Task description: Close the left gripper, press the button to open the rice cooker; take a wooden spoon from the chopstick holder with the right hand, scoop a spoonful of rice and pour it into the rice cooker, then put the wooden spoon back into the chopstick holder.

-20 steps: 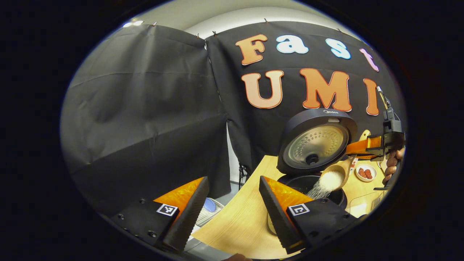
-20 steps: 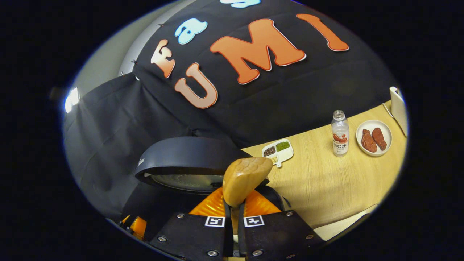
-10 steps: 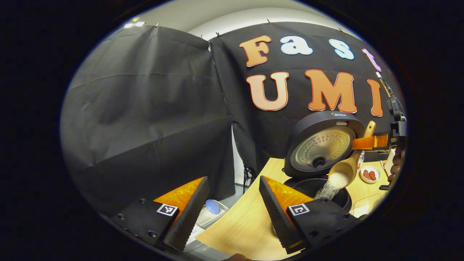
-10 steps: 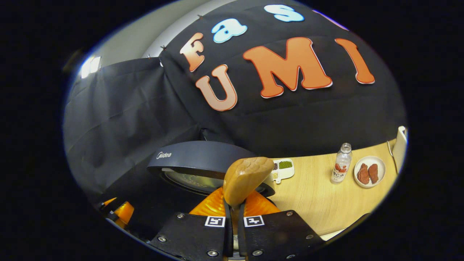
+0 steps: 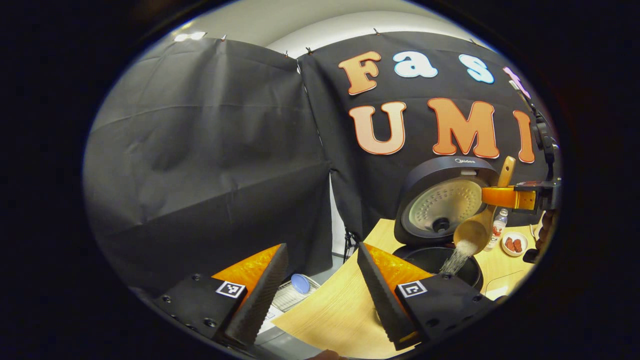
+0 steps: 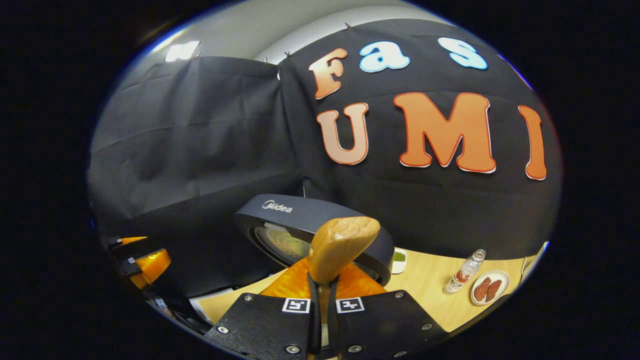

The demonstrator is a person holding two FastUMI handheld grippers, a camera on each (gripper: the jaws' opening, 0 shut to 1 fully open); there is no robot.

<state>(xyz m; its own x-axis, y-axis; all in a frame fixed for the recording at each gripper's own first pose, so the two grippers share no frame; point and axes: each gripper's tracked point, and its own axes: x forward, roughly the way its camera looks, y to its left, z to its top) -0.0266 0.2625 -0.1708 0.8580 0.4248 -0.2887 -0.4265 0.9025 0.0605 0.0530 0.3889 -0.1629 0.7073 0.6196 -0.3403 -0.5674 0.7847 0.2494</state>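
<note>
Matt wood spoon [image 5: 481, 220], shiny dimpled metal inside cooker lid [image 5: 440, 204], pale wood-grain table [image 5: 340, 310], matt cloth wall [image 5: 210, 150].

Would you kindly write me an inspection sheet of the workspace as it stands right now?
Surface: light wooden table, bare near the left gripper.
Job's things: rice cooker with lid up; wooden spoon tilted over the inner pot, rice spilling in.
Clutter: bottle, plate of red pieces, small dish.
Grippers: left gripper open, holding nothing; right gripper shut on the spoon handle.
Cables: nothing seen.
Surroundings: black cloth wall; a wire basket below the table edge.
</note>
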